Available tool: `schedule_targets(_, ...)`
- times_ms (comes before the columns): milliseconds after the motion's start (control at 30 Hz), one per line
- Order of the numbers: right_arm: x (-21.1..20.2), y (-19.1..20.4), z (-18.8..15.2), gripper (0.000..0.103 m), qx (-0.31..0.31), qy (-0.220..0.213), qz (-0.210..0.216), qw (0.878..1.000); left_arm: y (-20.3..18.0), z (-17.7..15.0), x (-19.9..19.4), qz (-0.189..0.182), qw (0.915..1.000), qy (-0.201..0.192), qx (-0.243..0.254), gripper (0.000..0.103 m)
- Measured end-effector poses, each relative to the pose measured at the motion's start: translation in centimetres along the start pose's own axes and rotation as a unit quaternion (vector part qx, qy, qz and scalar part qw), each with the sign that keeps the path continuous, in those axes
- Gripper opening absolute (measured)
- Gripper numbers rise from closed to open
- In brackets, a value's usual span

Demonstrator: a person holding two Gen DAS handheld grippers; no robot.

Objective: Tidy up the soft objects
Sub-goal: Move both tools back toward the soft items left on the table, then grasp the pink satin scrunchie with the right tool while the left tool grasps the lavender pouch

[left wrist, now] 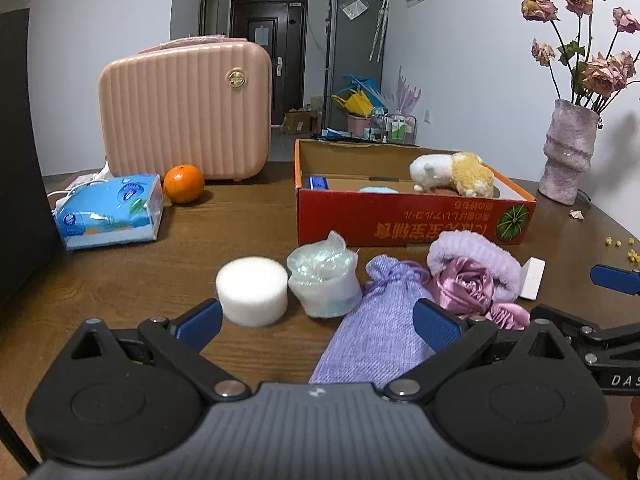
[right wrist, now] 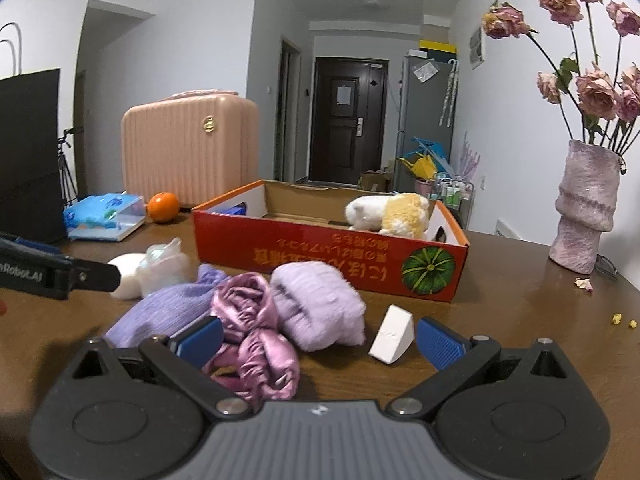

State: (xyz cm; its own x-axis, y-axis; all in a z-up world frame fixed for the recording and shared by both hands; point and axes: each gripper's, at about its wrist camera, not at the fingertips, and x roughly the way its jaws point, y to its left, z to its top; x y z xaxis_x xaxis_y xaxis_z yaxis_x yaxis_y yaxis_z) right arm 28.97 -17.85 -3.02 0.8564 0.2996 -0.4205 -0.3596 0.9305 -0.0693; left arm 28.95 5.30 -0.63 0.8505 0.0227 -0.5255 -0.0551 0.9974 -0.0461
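A red cardboard box [left wrist: 416, 216] [right wrist: 332, 258] stands open on the brown table, with a white and yellow plush toy [left wrist: 452, 172] [right wrist: 390, 212] inside. In front of it lie a white foam cylinder [left wrist: 252, 290], a plastic-wrapped white roll [left wrist: 324, 280], a lilac knit pouch [left wrist: 376, 332] [right wrist: 160, 312], a pink satin cloth [left wrist: 468, 284] [right wrist: 256, 332], a fluffy lilac band [left wrist: 476, 260] [right wrist: 320, 304] and a white wedge sponge [left wrist: 532, 278] [right wrist: 392, 334]. My left gripper [left wrist: 318, 320] hangs open over the pouch. My right gripper [right wrist: 320, 340] is open near the satin cloth and wedge.
A pink hard case [left wrist: 184, 108], an orange [left wrist: 184, 184] and a blue tissue pack [left wrist: 112, 210] stand at the back left. A pink vase of dried roses [right wrist: 588, 204] stands at the right. Small crumbs [right wrist: 624, 320] dot the table near it.
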Motion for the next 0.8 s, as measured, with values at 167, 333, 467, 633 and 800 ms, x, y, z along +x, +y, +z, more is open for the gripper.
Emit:
schedule_targets(167,-0.1,0.5,-0.3,0.103,-0.007,0.006,0.005,1.000,0.9,-0.7,-0.3,0.000,0.9999,0.012,-0.006,0.103)
schedule_targets(333,0.2,0.5,-0.3,0.103,-0.005,0.013,0.005,1.000,1.5,-0.7,-0.6,-0.002,0.9998,0.011,-0.016,0.103)
schedule_targets(467,0.7,0.4,-0.4,0.103,-0.002,0.019,0.004,1.000,1.4,-0.7,-0.6,-0.005,0.9998,0.011,-0.015,0.103)
schedule_targets(633,1.3,0.7,-0.3,0.103,0.010,0.024,0.007,1.000,1.4,-0.7,-0.5,-0.005,0.9998,0.013,-0.015,0.103)
schedule_targets(800,2.5,1.3,0.0,0.103,0.016,0.034,0.000,0.999,1.3,-0.8,-0.4,-0.006,0.9998,0.015,-0.014,0.103)
